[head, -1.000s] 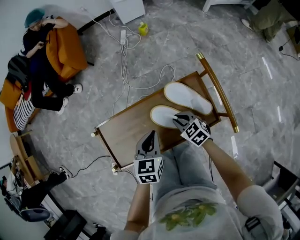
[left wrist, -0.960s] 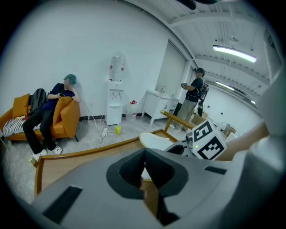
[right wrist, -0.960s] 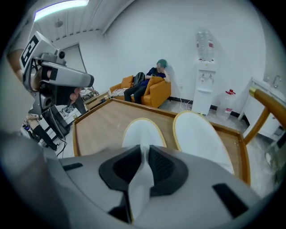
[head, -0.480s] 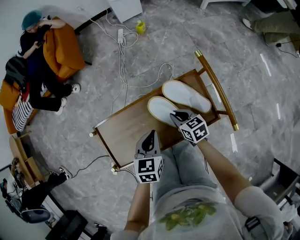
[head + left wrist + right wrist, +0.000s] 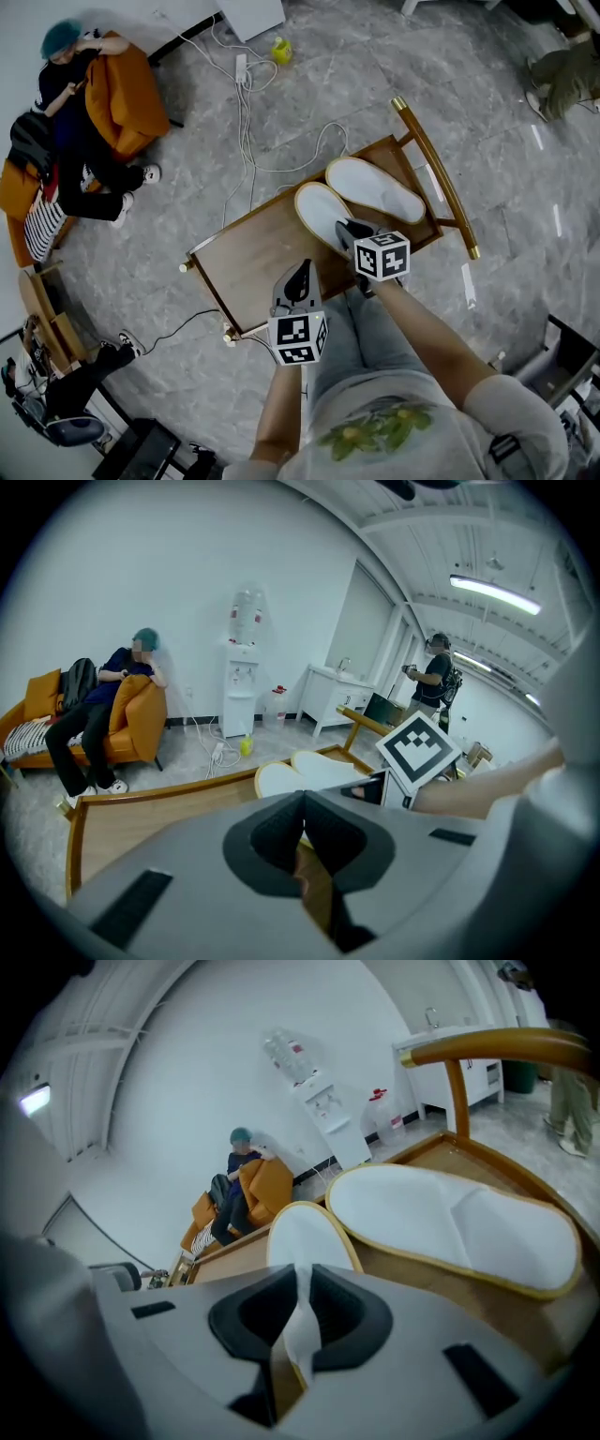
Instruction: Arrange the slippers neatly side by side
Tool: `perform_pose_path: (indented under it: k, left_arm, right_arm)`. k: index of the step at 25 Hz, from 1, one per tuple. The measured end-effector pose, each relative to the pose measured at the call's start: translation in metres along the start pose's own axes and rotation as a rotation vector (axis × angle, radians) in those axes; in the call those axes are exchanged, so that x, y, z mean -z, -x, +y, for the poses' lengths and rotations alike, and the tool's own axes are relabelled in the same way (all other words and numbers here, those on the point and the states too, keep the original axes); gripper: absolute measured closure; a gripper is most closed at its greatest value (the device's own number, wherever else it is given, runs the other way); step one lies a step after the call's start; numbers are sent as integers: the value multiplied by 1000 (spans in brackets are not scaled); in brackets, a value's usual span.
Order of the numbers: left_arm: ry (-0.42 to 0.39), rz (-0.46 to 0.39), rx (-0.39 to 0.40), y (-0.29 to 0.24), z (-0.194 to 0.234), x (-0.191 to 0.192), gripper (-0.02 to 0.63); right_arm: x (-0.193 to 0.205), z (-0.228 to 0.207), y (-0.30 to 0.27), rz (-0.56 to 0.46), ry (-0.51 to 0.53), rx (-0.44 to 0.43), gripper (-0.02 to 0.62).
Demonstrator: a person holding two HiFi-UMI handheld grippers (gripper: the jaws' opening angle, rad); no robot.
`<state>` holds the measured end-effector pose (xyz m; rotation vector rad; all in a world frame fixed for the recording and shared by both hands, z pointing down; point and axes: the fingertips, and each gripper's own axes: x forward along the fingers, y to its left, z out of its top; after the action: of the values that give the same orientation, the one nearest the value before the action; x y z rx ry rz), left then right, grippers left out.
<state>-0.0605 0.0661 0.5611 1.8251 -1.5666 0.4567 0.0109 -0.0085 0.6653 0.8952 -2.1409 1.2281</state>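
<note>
Clamped at its near edge by the right gripper, whose jaws have just been closing, the near slipper is apparently being aligned on the wooden tabletop beside the far slipper, with the left gripper held shut and empty, and a swing into parallel is judged to be called for next.

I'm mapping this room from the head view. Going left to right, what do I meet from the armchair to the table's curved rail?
orange armchair → power strip → yellow bottle → nearer slipper → farther slipper → curved rail
</note>
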Motion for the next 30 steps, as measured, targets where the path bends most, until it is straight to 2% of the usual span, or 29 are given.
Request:
perform_pose_path:
  k: [6, 8, 13, 20, 25, 30]
  left_arm:
    - [4, 3, -2, 1, 2, 4, 591]
    - [6, 5, -1, 2, 2, 5, 591]
    - [10, 8, -4, 3, 4, 5, 591]
    - [15, 12, -9, 3, 11, 7, 591]
    - [14, 10, -13, 2, 14, 8, 591]
    - [10, 0, -18, 3, 16, 6, 591]
  right_arm:
    - [2, 2, -3, -32, -205, 23, 549]
    - [3, 4, -5, -31, -223, 26, 549]
    - [6, 7, -9, -7, -164, 34, 543]
    - [4, 12, -10, -7, -118, 22, 496]
    - [-2, 17, -7, -18, -23, 11, 446]
    - [-18, 34, 7, -75, 84, -52, 410]
